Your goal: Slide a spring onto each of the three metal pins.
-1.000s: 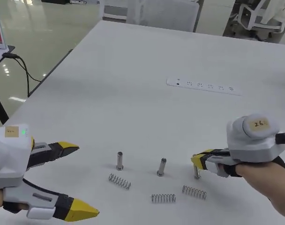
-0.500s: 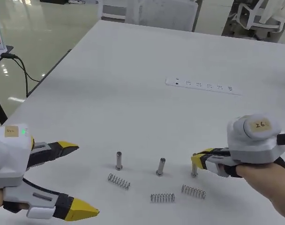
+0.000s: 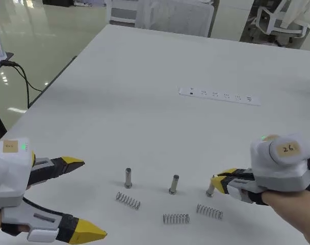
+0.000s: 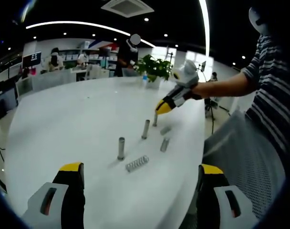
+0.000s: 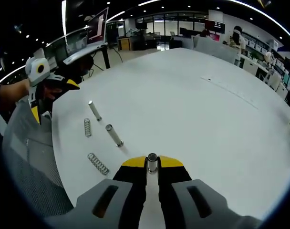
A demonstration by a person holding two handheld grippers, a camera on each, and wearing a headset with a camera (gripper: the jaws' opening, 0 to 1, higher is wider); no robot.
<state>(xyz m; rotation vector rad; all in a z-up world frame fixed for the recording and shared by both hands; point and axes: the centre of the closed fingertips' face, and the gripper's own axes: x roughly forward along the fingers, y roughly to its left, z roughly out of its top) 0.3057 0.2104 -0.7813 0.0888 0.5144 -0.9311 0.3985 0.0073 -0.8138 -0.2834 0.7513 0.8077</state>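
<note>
right gripper clamped on end pin, springs all loose, left gripper free

right gripper (image 3: 216, 184) has its jaws closed down to a thin gap on the end pin (image 3: 210, 190). in the right gripper view the pin's round top sits right between the yellow tips. the pin's long axis is near upright, maybe leaning a touch, so it runs across the jaw line and not along it. can't tell if its foot is on the table (image 3: 145, 102) or just lifted.

left gripper (image 3: 88, 199) is spread wide with nothing in it, and is well apart from the held pin.

ahead of the right tips, in a row toward the left gripper, are the middle pin (image 3: 174, 184) and then the far pin (image 3: 128, 177). both are upright and both are bare.

all three springs lie flat on the table, on the person's side of the pin row:
- nearest spring (image 3: 209, 211) is just beside the right jaws, below the held pin. its axis is roughly in line with where the right gripper points.
- middle spring (image 3: 176, 218) is further ahead of the right tips.
- far spring (image 3: 128, 200) is the one closest to the left gripper, just beyond its tips and slightly angled.

judgement:
- no spring is on any pin yet.
- with the right gripper busy on the pin, the pick falls to the empty left gripper, and the far spring is its short reach.
- the spring lies flat and the pin stands, so the spring's axis has to be turned upright to line its bore over a pin top.
</note>
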